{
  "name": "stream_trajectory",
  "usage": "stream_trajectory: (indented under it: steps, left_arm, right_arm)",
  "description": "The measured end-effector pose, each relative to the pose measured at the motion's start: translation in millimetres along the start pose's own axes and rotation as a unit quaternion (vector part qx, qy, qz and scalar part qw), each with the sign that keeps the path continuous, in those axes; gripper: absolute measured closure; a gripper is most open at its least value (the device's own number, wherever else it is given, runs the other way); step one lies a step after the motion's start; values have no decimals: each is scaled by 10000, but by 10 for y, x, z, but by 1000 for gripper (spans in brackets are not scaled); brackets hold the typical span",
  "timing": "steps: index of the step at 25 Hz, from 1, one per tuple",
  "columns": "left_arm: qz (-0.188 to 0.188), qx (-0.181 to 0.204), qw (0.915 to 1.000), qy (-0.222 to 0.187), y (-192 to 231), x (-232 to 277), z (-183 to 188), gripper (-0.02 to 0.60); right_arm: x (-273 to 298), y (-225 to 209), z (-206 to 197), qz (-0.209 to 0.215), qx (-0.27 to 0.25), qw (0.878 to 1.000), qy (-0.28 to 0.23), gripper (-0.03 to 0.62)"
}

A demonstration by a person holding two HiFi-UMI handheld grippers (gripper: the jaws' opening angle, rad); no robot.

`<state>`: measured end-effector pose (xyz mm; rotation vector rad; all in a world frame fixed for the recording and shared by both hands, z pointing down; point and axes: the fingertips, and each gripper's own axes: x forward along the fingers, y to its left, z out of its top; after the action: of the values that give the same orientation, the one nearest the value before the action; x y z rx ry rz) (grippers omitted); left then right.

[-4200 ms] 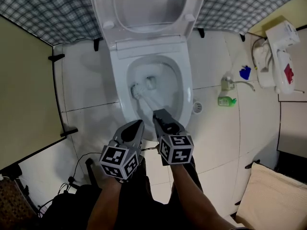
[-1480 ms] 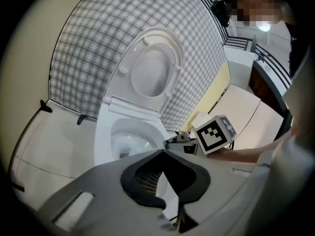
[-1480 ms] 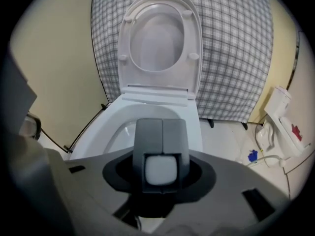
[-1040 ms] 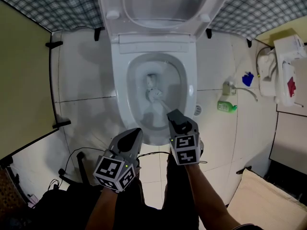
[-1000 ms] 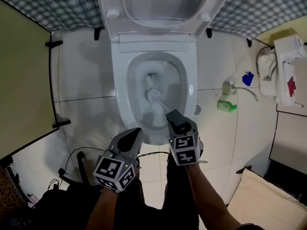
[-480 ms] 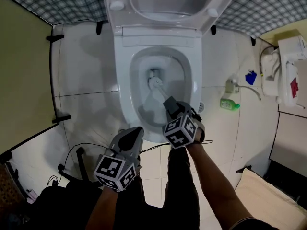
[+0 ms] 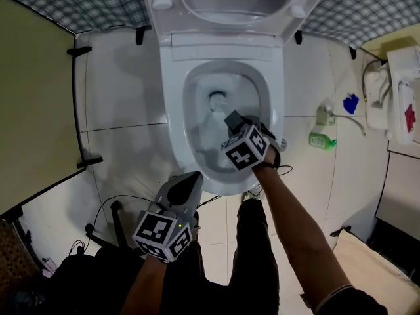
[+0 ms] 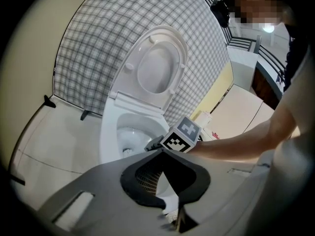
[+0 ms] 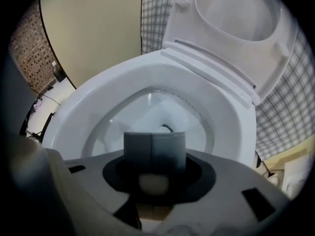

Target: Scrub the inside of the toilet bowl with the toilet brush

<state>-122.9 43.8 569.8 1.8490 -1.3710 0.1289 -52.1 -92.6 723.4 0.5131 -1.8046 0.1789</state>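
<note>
A: Glossy white floor tiles (image 7: 125, 110) surrounded the toilet bowl (image 7: 172, 104). Where was the toilet brush (image 7: 218, 102)?

B: Its bristled head sat low in the smooth porcelain by the drain. The grey handle slanted steeply down from the right gripper (image 7: 234, 120), which was clamped on it. The left gripper (image 7: 191, 176) hung behind the rim, closed on nothing.

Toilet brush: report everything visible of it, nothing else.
The toilet brush shows a small, round, whitish-grey head low inside the toilet bowl, near the drain. Whether it presses on the surface there cannot be told. Its pale handle slants up to the right gripper, whose jaws are shut on it. In the right gripper view a pale rounded section of handle sits between the jaws, which hide most of the head.
</note>
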Motion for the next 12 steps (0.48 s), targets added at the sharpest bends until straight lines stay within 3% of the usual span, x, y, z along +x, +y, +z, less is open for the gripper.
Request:
stream_trajectory:
  steps: [5,12]
  left_arm:
    - [43,4,10000,-13,43,-30,13,572]
    - [113,-13,9999,-27,85,-95,-23,572]
  right_arm:
    - [-48,-135,283,-257,203,9986,-425,418]
    - [171,-155,281,-182,15,9994,-292,418]
